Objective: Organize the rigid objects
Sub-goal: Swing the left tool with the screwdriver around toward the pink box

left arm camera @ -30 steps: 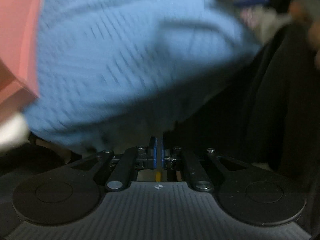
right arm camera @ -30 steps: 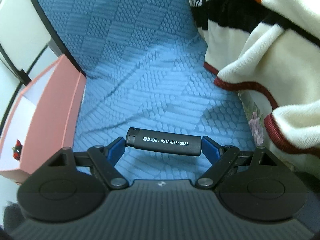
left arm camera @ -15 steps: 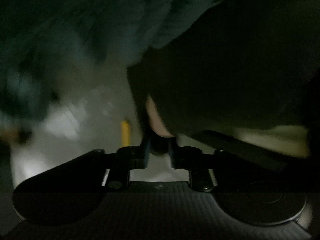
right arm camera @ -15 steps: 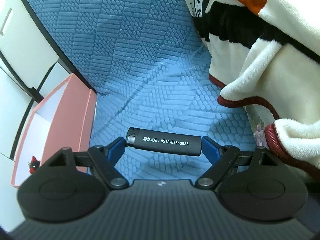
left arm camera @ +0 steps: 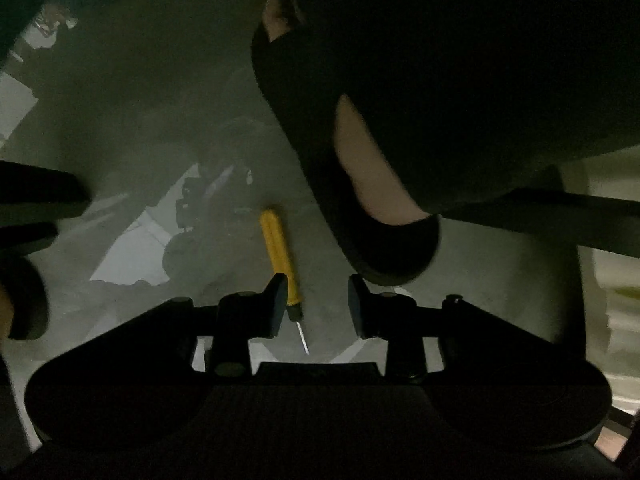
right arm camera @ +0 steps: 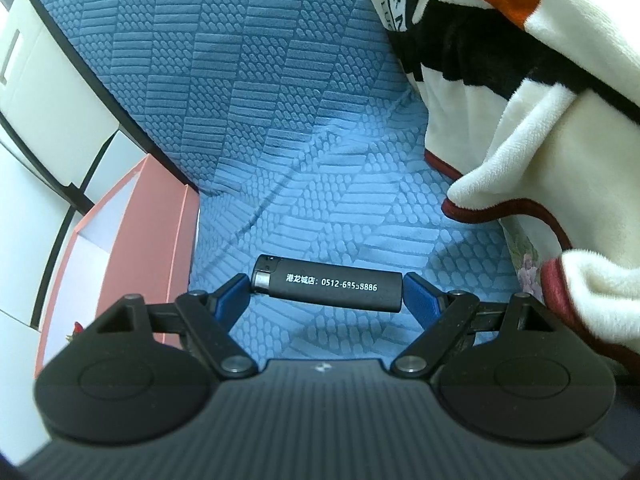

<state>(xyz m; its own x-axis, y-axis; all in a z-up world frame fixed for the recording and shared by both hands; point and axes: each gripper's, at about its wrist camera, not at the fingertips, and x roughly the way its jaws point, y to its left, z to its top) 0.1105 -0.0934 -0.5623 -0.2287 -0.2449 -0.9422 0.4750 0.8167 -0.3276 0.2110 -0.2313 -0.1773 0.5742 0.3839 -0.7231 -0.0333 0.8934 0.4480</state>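
Note:
In the right wrist view my right gripper (right arm camera: 326, 294) is shut endwise on a black lighter (right arm camera: 328, 283) with white print, held level above the blue textured bedspread (right arm camera: 280, 120). In the dim left wrist view my left gripper (left arm camera: 316, 304) is open. A small screwdriver with a yellow handle (left arm camera: 280, 256) lies on the pale floor just beyond and beside the left finger (left arm camera: 274, 304), its metal tip pointing toward me. It is not between closed fingers.
A pink open box (right arm camera: 132, 248) with a white inside stands left of the bed, a small red item in its corner. A cream, black and orange blanket (right arm camera: 540, 100) is heaped at the right. A foot in a black slipper (left arm camera: 360, 184) stands close to the left gripper.
The left gripper has dropped from the blue bedspread into a dark space near the floor and opened; the yellow screwdriver is now free of it. The right gripper has risen a little with the lighter.

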